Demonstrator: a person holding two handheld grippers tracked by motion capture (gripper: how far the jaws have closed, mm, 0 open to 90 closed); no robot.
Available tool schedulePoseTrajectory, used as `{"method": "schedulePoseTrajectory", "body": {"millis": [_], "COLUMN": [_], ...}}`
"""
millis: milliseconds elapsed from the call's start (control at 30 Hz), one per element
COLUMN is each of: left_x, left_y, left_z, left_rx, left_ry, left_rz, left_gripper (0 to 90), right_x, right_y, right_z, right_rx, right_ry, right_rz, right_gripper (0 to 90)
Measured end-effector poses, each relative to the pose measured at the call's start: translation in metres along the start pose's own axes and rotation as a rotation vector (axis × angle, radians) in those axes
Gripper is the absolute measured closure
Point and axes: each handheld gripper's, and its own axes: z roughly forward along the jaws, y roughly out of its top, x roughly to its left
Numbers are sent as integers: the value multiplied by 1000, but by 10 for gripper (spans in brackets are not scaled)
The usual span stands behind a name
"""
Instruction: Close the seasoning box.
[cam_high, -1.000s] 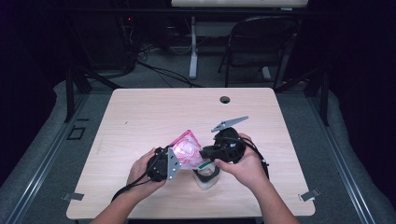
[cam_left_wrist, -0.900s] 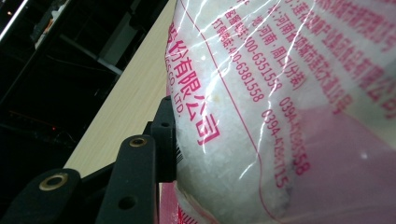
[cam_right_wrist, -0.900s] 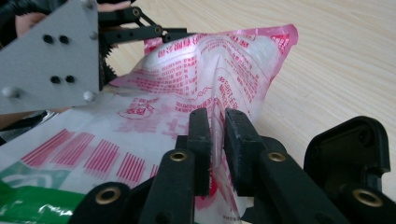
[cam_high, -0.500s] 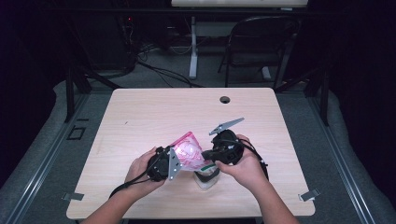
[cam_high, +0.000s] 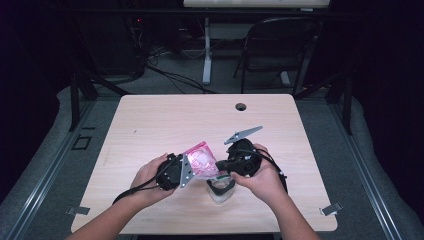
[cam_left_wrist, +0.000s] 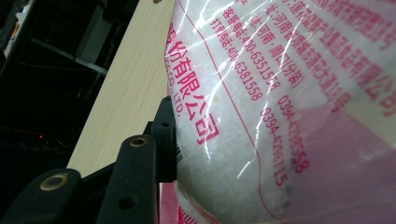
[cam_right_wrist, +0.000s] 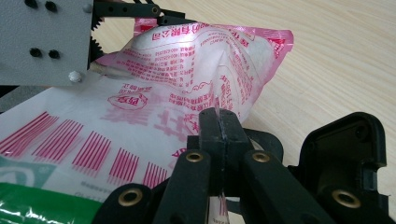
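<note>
From above, you held the pink-and-white bag (cam_high: 201, 161) between both tools, lifted just over the bench (cam_high: 150, 125) above a small white cup (cam_high: 220, 189). Along your left gripper (cam_high: 186, 170), its fingers (cam_left_wrist: 140, 177) gripped the bag's (cam_left_wrist: 261, 116) plump, grainy body. Along your right gripper (cam_right_wrist: 219, 128), the fingers (cam_right_wrist: 210, 135) had just closed, pinching the thin film edge of the bag (cam_right_wrist: 187, 60). It looked soft, slippery and fairly light; hold the seams, not the bulging middle

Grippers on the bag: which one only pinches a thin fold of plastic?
The right gripper: its jaws meet on a thin fold of the pink bag. The left gripper grips the bag's full part.
</note>
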Motion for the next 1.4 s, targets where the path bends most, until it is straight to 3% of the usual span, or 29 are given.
{"method": "schedulePoseTrajectory", "body": {"millis": [367,900,967,1233,1400], "left_x": [8,17,16,18,18], "left_y": [7,18,18,21,20], "left_z": [-1,-5,-4,-6,-6], "left_rx": [32,87,68,89,95], "left_ry": [-21,23,30,43,50], "left_rz": [61,193,188,233,242], "left_gripper": [604,606,606,607,607], "right_x": [-3,-7,-7,-8,-9], "right_y": [-1,-4,-4,-6,-7], "right_z": [-1,-1,0,3,4], "right_rx": [-10,-35,-38,-51,-58], "right_ry": [12,21,22,36,42], "right_rz": [11,22,24,29,32], "right_gripper": [900,900,900,900,900]}}
